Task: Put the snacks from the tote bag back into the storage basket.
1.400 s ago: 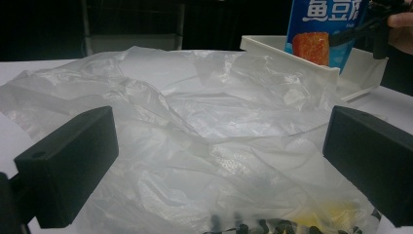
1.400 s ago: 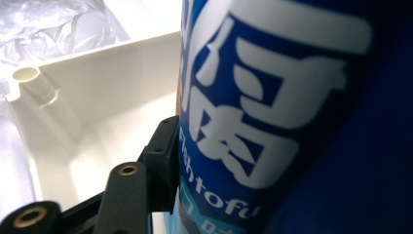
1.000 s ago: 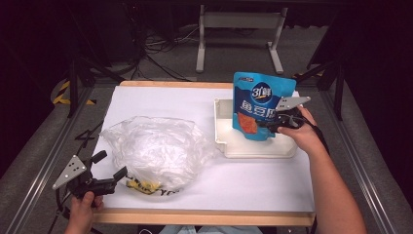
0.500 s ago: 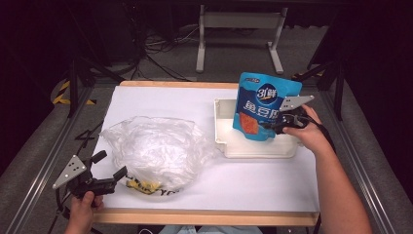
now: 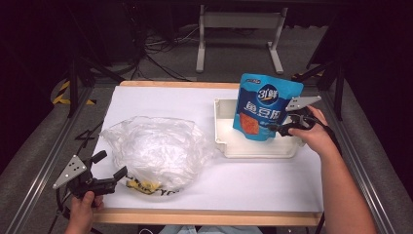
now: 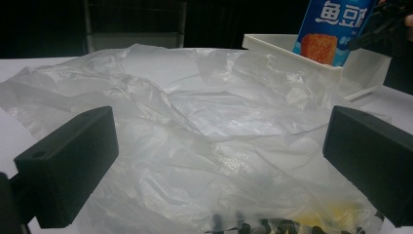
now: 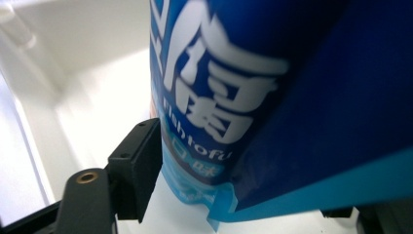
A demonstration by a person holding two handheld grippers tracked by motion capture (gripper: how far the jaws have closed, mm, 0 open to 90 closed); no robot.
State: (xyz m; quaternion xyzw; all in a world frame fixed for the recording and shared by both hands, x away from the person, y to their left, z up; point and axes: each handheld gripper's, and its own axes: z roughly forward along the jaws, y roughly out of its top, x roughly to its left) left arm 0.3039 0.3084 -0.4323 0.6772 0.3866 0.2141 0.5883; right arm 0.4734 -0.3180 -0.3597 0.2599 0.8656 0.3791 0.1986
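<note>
High view: a blue fish-tofu snack pouch (image 5: 267,106) stands upright in a shallow white tray (image 5: 223,127) at the right of the white surface (image 5: 160,100), its foot on the tray floor and its top well above the rim. The right gripper (image 5: 280,129) reaches in from the tray's right side with its fingers astride the pouch's lower right edge. Those fingers have just been opening and now stand about half apart; the pouch is between them. In the right gripper view the left finger (image 7: 136,168) stands just beside the pouch's bottom seam (image 7: 219,200), and whether it touches the film cannot be told; the other finger is hidden behind the pouch. The grip looks released, though that is a judgement.

At the near left, the left gripper (image 5: 109,165) rests by the edge of a crumpled clear plastic bag (image 5: 156,151), fingers spread wide and holding nothing. In the left gripper view the two fingers (image 6: 68,165) frame the bag, with something yellow (image 6: 336,214) and dark print showing through its lower folds.

By the look of things, the unpacking is well on: the pouch is set down in the tray and being let go. Left to do seems to be drawing the right hand clear and dealing with whatever remains in the bag.
</note>
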